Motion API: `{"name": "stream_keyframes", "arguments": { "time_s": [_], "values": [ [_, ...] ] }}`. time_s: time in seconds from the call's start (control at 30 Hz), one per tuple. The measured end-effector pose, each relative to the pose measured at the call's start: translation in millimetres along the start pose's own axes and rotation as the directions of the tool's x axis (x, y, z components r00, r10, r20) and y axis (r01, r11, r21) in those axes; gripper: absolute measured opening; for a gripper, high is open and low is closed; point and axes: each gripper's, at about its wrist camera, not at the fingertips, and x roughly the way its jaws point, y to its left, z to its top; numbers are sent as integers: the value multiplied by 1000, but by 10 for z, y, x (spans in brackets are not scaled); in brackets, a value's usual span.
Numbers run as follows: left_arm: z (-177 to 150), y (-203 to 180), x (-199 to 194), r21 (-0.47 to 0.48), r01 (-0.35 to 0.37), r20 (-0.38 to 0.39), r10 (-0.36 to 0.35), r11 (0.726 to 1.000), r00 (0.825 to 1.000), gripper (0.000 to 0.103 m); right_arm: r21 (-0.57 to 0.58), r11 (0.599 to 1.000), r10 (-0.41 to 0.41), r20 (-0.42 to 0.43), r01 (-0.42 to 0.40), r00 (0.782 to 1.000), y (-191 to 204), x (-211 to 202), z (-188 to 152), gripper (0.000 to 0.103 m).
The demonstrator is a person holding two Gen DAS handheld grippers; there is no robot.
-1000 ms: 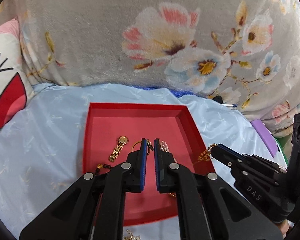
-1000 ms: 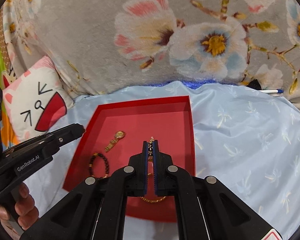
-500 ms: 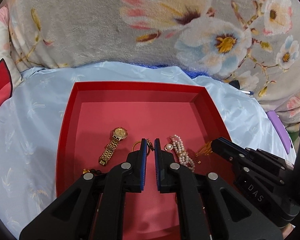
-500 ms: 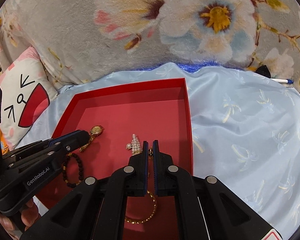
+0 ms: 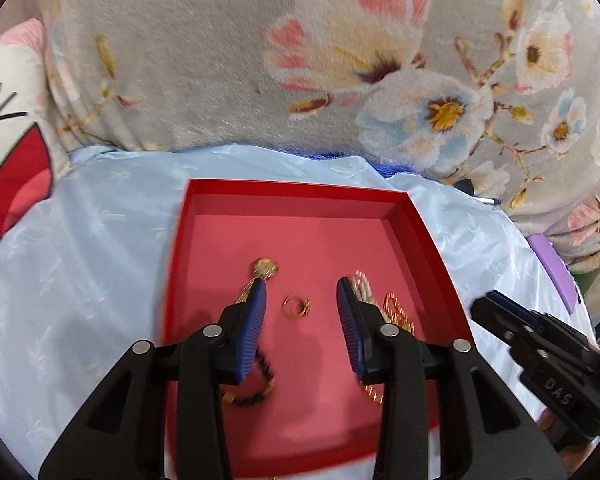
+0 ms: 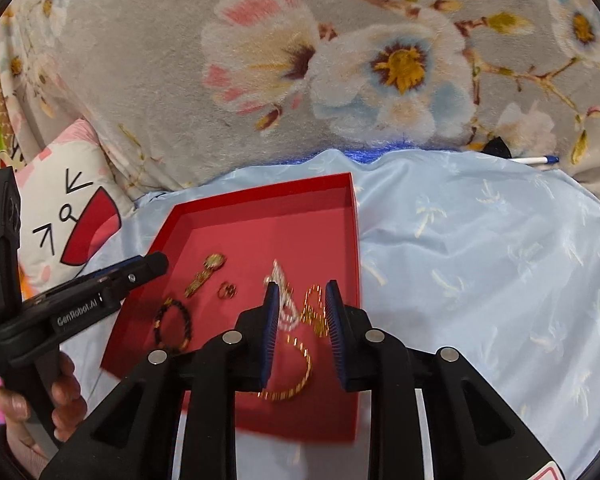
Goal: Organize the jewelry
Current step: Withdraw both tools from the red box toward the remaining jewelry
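Gold ring (image 5: 296, 306) (small, tray-bound).

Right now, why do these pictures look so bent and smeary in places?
Both views are fisheye: the red tray bows and dark corners ring each frame. Left wrist view: the pearl strand is motion-blurred, the ring sharper. Right wrist view: the gold chain smears; soft even light, faint shadows.

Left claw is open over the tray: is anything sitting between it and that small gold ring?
Nothing visible blocks it. The gold ring lies bare on the red tray floor, framed by the open left claw. The gold watch lies by its left finger and the pearl bracelet by its right; neither covers the ring.
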Motion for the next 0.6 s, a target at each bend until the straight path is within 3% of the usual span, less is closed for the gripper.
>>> {"name": "stream_keyframes", "arguments": {
  "time_s": [0.17, 0.43, 0.6],
  "values": [
    [-327, 41, -401, 10, -15, 17, 15, 1000, 1000, 45, 7, 1000, 17, -15, -17, 1000, 32, -374, -408, 24],
    [-1036, 49, -854, 22, -59, -5, 59, 998, 998, 45, -10, 1000, 23, -95, -24, 995, 210, -742, -1183, 24],
    [-1454, 133, -975, -20, -65, -51, 64, 998, 997, 45, -29, 999, 40, -152, -45, 988, 382, -845, -1591, 24]
  ]
}}
